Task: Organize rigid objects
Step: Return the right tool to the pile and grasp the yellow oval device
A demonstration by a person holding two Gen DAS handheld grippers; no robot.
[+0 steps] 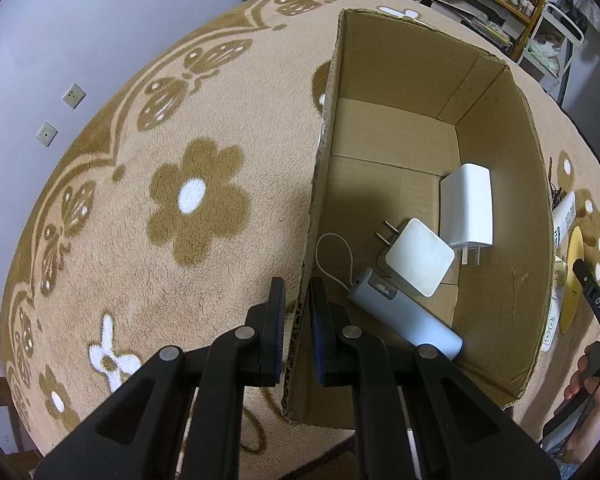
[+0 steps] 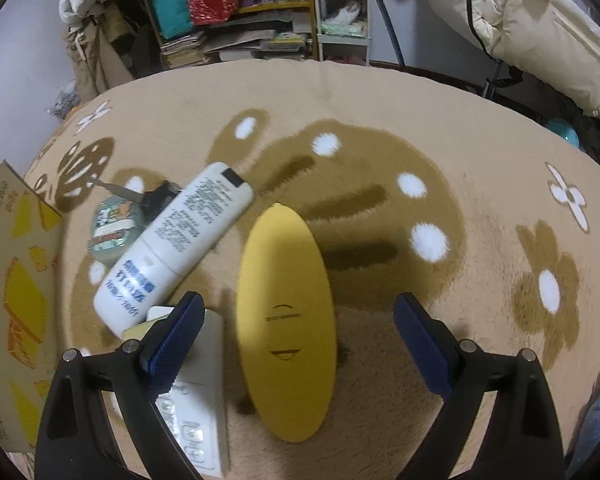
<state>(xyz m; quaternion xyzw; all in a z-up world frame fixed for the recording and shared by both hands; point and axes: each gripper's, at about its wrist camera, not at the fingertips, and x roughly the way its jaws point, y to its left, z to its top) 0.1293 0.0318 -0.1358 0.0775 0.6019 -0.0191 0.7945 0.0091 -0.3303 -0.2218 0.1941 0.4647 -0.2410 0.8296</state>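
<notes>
Beige plush floral-print cloth (image 1: 148,280) covers the surface; everything sits on it.

Open brown cardboard box (image 1: 499,184): largest item, the landmark here. Left tool (image 1: 296,300) is clamped on the box's near-left wall, one finger outside, one inside, steadying it.

Inside the box, on its floor:
- white rectangular wall charger (image 1: 467,204), towards the far-right wall, prongs pointing to the near side
- white square plug adapter (image 1: 417,256), just beside it, nearer the middle
- grey-blue cylindrical gadget with a white wrist loop (image 1: 403,312), nearest the clamped wall

Three items boxed, so the job looks partly done.

Outside the box, to its right:
- yellow oval plastic remote (image 2: 286,320), lying flat. Right tool (image 2: 300,332) hangs over it, fingers wide apart, one either side, not touching. Probably the next pick.
- white remote control with printed back label (image 2: 172,244), between the yellow remote and the box, lying tilted atop other things
- white flat device with buttons (image 2: 204,400), partly under the right tool's left finger
- small round pale-green tin (image 2: 114,228), beyond the white remote, with a dark object I cannot identify beside it

At least four pieces left to box.
</notes>
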